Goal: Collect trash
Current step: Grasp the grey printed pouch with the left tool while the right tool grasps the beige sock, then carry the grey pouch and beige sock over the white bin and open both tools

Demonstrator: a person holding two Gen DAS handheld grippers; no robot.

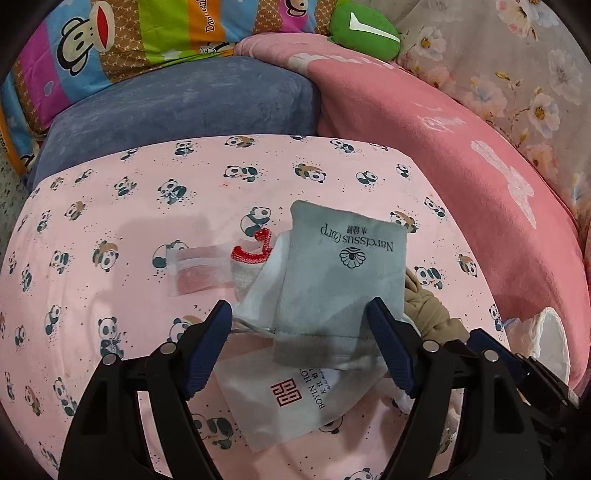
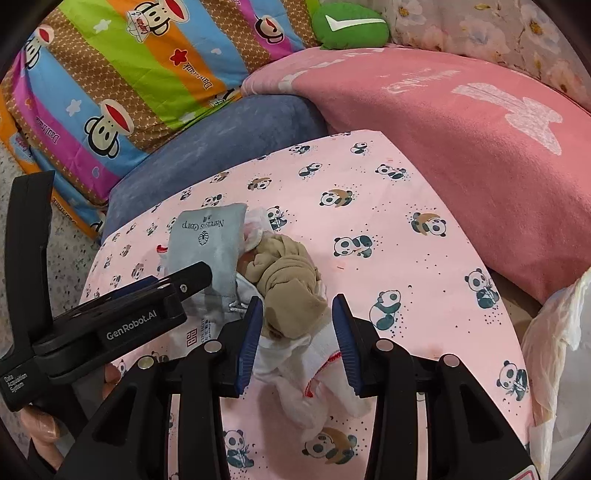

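Left gripper [image 1: 299,328] and right gripper [image 2: 297,317] both spread wide

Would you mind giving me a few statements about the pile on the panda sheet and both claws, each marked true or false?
1. The left claw is open, its fingers on either side of the grey pouch. True.
2. The right claw is shut on the beige cloth. False: it is open, with the cloth's near end between its fingers.
3. The grey pouch bears the words Narcissus Carp. True.
4. The grey pouch lies on the pink pillow. False: it lies on the panda sheet, atop other items in the pile.
5. A green cushion sits at the far end, beyond the pink pillow. True.
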